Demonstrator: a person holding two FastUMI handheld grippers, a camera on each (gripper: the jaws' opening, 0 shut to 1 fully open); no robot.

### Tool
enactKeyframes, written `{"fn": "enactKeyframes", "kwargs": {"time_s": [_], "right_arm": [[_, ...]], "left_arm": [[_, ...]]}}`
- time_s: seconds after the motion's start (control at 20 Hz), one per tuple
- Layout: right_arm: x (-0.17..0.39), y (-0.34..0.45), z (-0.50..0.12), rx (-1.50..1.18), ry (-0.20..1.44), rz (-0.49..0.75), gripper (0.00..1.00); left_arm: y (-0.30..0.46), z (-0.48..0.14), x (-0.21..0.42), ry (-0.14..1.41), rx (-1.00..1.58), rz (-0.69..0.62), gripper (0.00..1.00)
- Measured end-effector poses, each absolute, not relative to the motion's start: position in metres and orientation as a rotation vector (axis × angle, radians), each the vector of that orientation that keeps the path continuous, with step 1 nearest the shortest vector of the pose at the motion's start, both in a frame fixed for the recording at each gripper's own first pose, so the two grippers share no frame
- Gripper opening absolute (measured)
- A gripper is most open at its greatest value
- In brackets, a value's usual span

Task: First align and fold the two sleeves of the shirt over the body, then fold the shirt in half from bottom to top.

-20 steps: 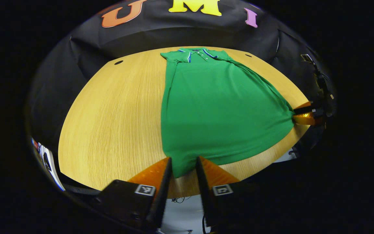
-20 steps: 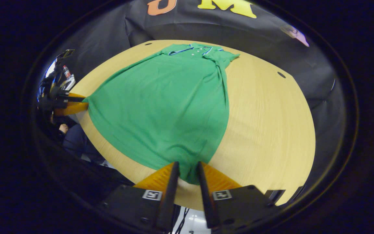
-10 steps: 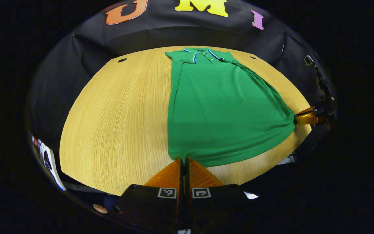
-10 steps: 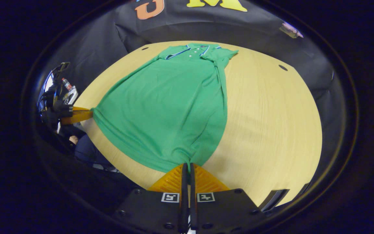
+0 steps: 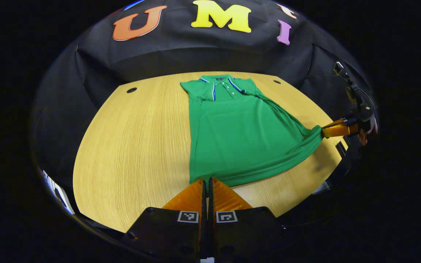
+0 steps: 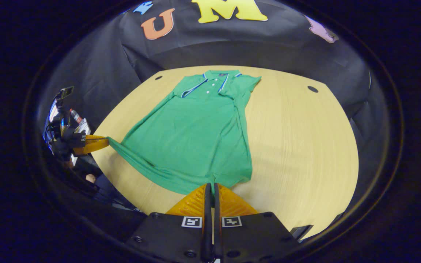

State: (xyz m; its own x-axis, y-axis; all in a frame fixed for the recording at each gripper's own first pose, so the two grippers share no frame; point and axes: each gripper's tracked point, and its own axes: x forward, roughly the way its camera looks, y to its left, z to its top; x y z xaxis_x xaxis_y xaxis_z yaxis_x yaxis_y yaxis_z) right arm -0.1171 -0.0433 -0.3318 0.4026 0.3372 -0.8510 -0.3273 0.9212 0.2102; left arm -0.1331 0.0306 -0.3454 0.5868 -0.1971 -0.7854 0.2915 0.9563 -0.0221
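sleeves look folded in; shirt (image 5: 239, 142) lies flat on the surface (image 5: 130, 146), collar far. left gripper (image 5: 207, 182) and right gripper (image 6: 210, 186) fingers clamped on hem corners. bottom-to-top fold still ahead.

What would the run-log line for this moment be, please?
stage: bottom-to-top fold | green polo shirt: sleeves folded in | left gripper: shut on hem corner | right gripper: shut on other hem corner, lifted
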Motion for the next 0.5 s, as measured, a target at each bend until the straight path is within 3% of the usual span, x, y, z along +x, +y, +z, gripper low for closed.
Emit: {"fn": "enactKeyframes", "kwargs": {"time_s": [0.5], "right_arm": [[-0.017, -0.023, -0.282, 0.083, 0.932, 0.397, 0.05]], "left_arm": [[0.018, -0.300, -0.033, 0.769, 0.092, -0.280, 0.04]]}}
